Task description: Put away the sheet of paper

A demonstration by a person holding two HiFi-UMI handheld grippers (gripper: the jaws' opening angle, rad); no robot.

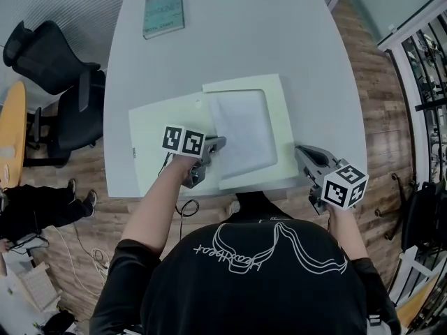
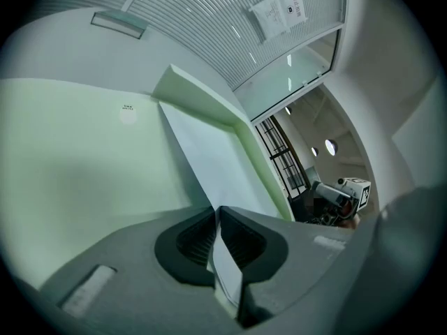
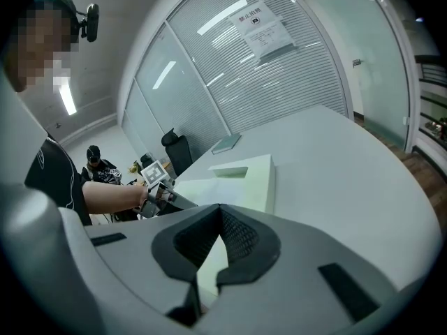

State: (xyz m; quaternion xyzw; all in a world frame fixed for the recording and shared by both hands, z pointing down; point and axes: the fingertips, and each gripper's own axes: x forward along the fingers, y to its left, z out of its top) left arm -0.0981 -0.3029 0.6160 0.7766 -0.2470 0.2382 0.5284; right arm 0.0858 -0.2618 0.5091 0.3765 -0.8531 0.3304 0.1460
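Observation:
A white sheet of paper (image 1: 241, 135) lies partly inside a pale green folder (image 1: 279, 110) spread open on the white table (image 1: 244, 40). My left gripper (image 1: 216, 145) is shut on the sheet's near left edge. In the left gripper view the sheet (image 2: 209, 159) runs from between the closed jaws (image 2: 218, 211) up along the folder (image 2: 70, 152). My right gripper (image 1: 302, 152) is at the folder's right edge. In the right gripper view its jaws (image 3: 220, 211) are closed with pale green folder material (image 3: 237, 180) between them.
A teal book (image 1: 163, 12) lies at the table's far left corner. A black office chair (image 1: 56, 68) stands left of the table. The table's near edge runs just below both grippers, and wood floor lies beyond the right side.

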